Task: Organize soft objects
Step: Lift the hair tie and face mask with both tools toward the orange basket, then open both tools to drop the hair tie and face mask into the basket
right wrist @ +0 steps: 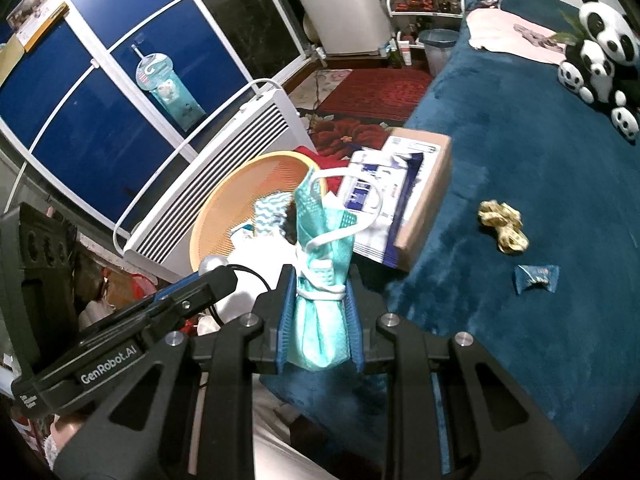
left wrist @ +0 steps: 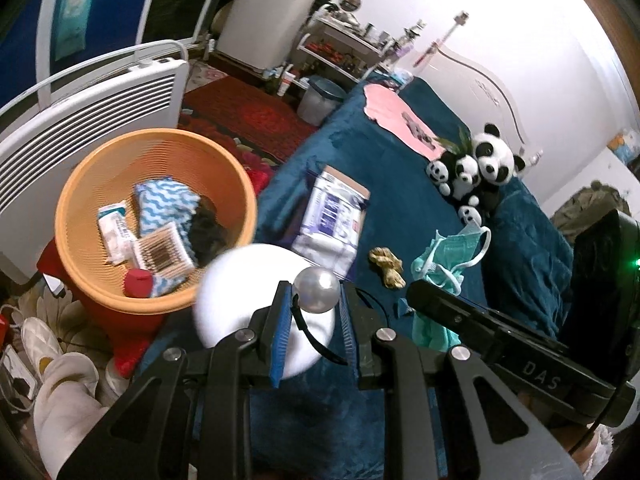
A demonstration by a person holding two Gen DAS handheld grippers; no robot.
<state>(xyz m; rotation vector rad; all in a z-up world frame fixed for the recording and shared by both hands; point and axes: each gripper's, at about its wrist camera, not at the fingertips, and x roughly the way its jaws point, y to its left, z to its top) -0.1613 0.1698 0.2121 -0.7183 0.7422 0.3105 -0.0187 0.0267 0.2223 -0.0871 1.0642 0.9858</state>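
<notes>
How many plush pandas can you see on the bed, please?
4, clustered on the blue blanket: a large panda at the back, a medium panda beside it, a small panda at the cluster's edge, and another small panda in front. Others may be hidden.

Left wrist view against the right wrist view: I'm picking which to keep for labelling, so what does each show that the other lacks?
Only the left wrist view shows the left gripper shut on a black cord carrying a pearl bead, and the basket's contents. Only the right wrist view shows the right gripper shut on the teal face mask, plus a blue wrapper. Both show the orange basket, the pandas and the gold scrunchie.
</notes>
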